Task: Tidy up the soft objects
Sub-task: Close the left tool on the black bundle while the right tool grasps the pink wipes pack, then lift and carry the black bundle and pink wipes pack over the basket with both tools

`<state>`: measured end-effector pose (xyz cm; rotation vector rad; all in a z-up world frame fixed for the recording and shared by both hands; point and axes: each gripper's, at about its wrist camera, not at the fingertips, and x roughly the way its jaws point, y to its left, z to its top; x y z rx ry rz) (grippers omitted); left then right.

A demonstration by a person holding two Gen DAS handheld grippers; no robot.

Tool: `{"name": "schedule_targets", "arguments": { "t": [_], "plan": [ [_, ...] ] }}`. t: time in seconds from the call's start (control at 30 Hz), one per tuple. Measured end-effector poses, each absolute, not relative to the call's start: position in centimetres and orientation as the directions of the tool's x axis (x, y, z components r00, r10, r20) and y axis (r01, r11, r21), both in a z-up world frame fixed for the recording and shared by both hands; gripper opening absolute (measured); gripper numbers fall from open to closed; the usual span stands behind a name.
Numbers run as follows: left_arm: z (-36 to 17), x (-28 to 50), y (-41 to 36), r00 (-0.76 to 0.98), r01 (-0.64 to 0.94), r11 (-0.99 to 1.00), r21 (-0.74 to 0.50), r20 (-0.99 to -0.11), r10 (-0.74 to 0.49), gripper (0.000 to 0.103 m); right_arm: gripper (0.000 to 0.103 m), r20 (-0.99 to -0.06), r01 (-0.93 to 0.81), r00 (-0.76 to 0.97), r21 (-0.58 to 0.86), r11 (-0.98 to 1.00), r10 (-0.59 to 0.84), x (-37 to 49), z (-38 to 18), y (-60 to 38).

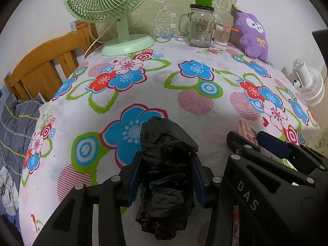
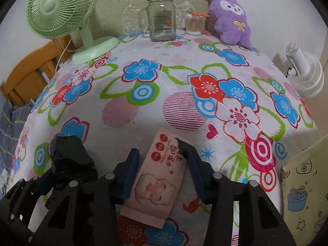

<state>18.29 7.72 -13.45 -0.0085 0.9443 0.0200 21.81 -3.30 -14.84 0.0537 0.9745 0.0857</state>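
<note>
A crumpled black plastic bag sits between the fingers of my left gripper, which is shut on it just above the flowered tablecloth; the bag also shows in the right wrist view. A pink tissue pack printed with a pig lies flat on the cloth between the fingers of my right gripper, which is open around it, its pads apart from the pack's sides. My right gripper also shows in the left wrist view. A purple plush toy leans at the back right.
At the back stand a green desk fan, a glass mug jar with a green cup behind it, and a cotton swab jar. A white fan is off the right edge. A wooden headboard and bedding lie left.
</note>
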Motion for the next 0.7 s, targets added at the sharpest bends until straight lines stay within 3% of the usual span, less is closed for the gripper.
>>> {"name": "schedule_targets", "arguments": {
  "t": [0.27,0.7],
  "plan": [
    [-13.5,17.1,7.7,0.585,-0.03,1.0,-0.001,-0.811,0.017,0.046,0.037,-0.82,-0.105,0.552,0.11,0.988,0.15,20.5,-14.5,-2.9],
    [-12.8,14.9,7.3,0.593,-0.049,0.999,0.005,-0.804,0.033,0.045,0.035,-0.815,-0.135,0.548,0.136,0.982,0.188,18.4,-13.8,-3.5]
  ]
}}
